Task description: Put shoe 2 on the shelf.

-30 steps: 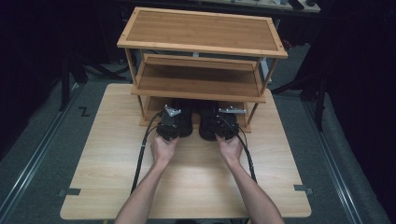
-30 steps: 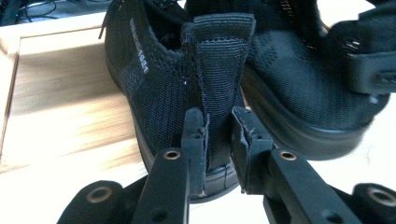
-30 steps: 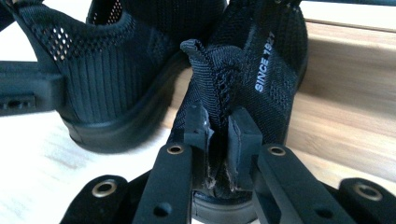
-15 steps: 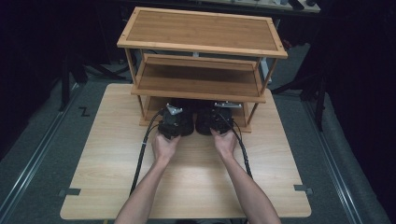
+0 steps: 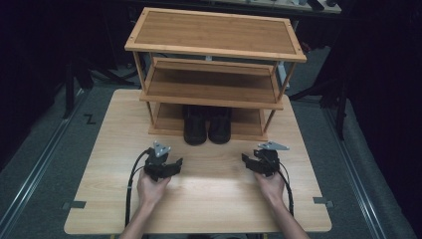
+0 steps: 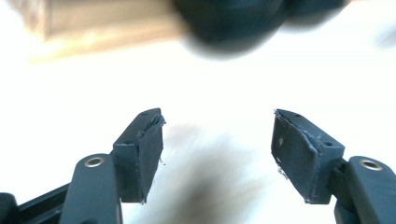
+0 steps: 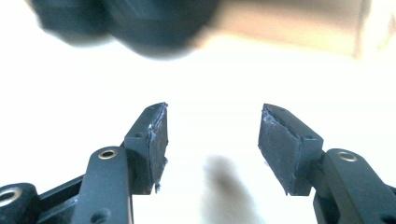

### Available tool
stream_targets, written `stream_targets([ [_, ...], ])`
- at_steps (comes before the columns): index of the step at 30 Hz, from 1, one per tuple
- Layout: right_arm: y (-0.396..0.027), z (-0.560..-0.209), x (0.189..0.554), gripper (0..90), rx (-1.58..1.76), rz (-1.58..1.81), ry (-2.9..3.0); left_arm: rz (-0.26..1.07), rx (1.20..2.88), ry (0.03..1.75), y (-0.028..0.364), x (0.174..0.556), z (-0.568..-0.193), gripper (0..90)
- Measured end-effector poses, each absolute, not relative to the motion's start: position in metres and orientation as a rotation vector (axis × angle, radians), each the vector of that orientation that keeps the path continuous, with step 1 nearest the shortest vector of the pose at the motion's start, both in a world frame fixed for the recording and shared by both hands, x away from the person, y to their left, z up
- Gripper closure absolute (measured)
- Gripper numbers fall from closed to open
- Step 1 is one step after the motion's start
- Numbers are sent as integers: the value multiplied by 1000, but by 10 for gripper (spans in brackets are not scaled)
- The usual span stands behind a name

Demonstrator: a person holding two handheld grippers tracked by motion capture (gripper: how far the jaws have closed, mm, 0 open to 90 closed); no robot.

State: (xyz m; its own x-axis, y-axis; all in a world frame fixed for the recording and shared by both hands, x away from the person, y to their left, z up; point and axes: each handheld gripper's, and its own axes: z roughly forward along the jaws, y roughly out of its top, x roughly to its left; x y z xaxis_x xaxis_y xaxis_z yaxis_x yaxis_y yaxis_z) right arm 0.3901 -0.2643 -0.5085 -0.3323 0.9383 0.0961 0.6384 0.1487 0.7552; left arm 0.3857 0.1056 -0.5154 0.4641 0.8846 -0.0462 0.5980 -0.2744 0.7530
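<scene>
A pair of black shoes (image 5: 206,124) stands side by side on the bottom tier of a wooden three-tier rack (image 5: 214,94), toes sticking out toward me. My left gripper (image 5: 171,163) rests low over the table in front of the rack, to the left of the shoes. Its jaws have just been opening, with nothing between them (image 6: 217,116). My right gripper (image 5: 251,162) mirrors it on the right, also just opened and empty (image 7: 215,109). Both gripper views show the shoes (image 6: 229,23) (image 7: 140,23) as a dark blur ahead, apart from the pads.
The rack stands at the back of the light wooden table (image 5: 209,199), and its middle and top tiers are bare. Black cables trail from both grippers toward the near edge. Dark floor and stands surround the table.
Both hands have pulled back from the shoes toward the near side and spread apart. Both pairs of jaws have let go of the shoes and opened. The shoes stay on the bottom tier.
</scene>
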Motion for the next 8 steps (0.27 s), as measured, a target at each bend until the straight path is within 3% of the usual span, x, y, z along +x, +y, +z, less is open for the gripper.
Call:
stream_targets([
  [3, -280, -529, 382, 425, 1537, 925, 2029, 536, 2030, 1286, 116, 380, -532, 333],
  [8, -280, -531, 375, 383, 1488, 849, 2012, 564, 1994, 1286, 122, 376, -535, 303],
])
